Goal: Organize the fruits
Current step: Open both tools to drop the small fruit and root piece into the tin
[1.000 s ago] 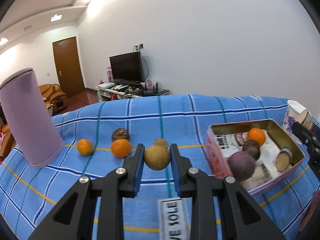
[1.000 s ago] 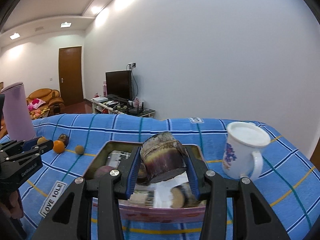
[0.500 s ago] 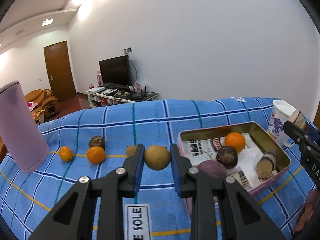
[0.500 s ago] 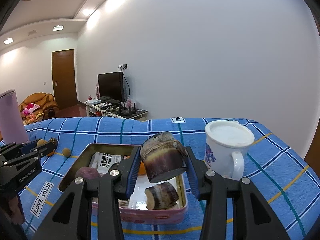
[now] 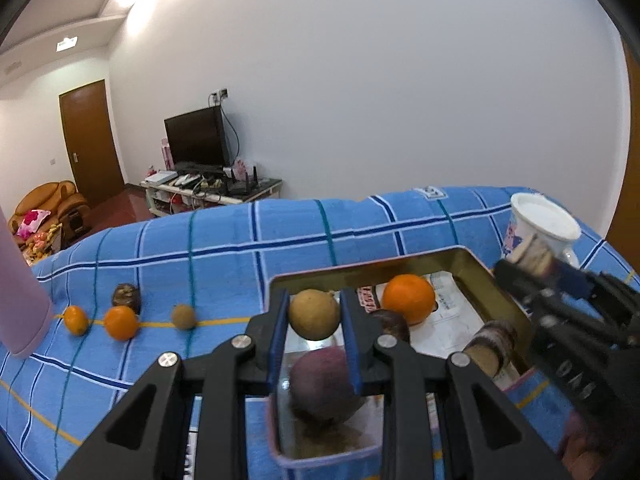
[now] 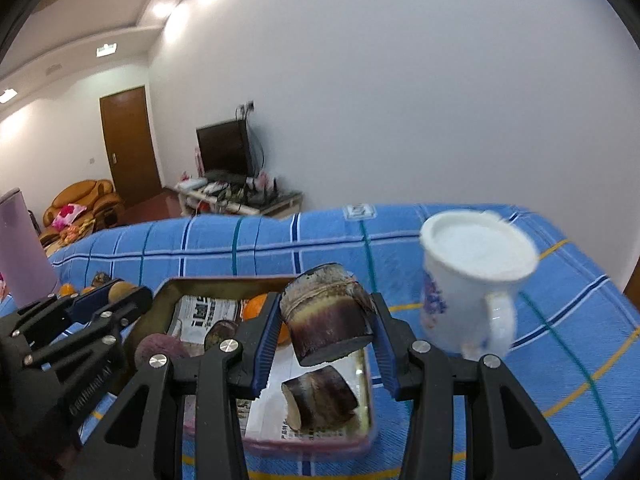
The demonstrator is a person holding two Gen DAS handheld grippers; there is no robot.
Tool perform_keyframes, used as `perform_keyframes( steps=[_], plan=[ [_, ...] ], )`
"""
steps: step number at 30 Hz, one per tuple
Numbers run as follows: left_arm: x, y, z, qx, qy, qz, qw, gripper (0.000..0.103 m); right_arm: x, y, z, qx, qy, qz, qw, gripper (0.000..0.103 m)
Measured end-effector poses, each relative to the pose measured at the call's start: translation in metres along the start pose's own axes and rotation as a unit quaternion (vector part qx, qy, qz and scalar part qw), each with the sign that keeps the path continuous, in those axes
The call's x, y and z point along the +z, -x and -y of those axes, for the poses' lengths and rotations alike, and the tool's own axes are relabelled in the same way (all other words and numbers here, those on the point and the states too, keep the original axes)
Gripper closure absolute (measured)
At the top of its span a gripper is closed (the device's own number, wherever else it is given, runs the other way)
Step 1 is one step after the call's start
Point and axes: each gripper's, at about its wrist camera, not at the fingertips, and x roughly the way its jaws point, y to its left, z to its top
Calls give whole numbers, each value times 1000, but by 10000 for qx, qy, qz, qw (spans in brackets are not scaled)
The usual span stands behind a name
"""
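Observation:
My left gripper (image 5: 313, 300) is shut on a round tan fruit (image 5: 314, 318) and hangs over the near left end of the open tin box (image 5: 472, 255). In the tin lie an orange (image 5: 408, 299), a dark fruit (image 5: 392, 320), a purple fruit (image 5: 324, 384) and a sugarcane piece (image 5: 490, 346). My right gripper (image 6: 327, 304) is shut on a second sugarcane piece (image 6: 328, 322), above the right end of the tin (image 6: 224, 282). Two small oranges (image 5: 121, 322), a dark fruit (image 5: 126, 295) and a small tan fruit (image 5: 184, 316) lie on the blue cloth to the left.
A white mug (image 6: 472, 280) stands just right of the tin, close to my right gripper. A tall pink tumbler (image 6: 22, 248) stands at the far left of the blue checked cloth (image 5: 224, 240). Behind the table are a TV stand, a door and a sofa.
The left gripper carried the tan fruit to the right, from over the cloth to over the tin. The right gripper shifted right with its sugarcane piece, nearer the mug.

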Motion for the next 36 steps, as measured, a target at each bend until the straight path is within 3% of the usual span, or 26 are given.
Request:
perform_keyframes(
  steps=[3,13,18,23,29,31,33,35,36],
  plan=[
    [0,-13,4,-38,85,-189,9998,75,-3,-16,0,45,-19,-237,9997,58],
    [-7,-27,21,176,-287,-222,9992,76,-8,-43,-7,349,47,-734,9967,58],
    [-7,-30,16,132,-198,-312,9992,76,-8,-50,-7,472,26,-890,9949,57],
    [-8,-33,10,117,-70,-379,9992,76,-9,-54,-7,651,-38,-978,9931,57],
    [-8,-30,8,98,-11,-304,9995,74,-7,-40,-3,836,-213,-703,9938,56],
    [-9,-28,7,89,0,-257,9996,62,-6,-33,0,801,-265,-512,9951,51],
    [-8,-28,7,116,2,-237,9997,14,-4,-25,5,813,-406,-296,9954,24],
    [-9,-19,8,175,30,-63,9998,0,-3,-15,10,754,-553,-36,9956,22],
    [-9,-15,9,189,26,53,9998,0,-2,-11,12,714,-596,64,9956,22]
  ],
)
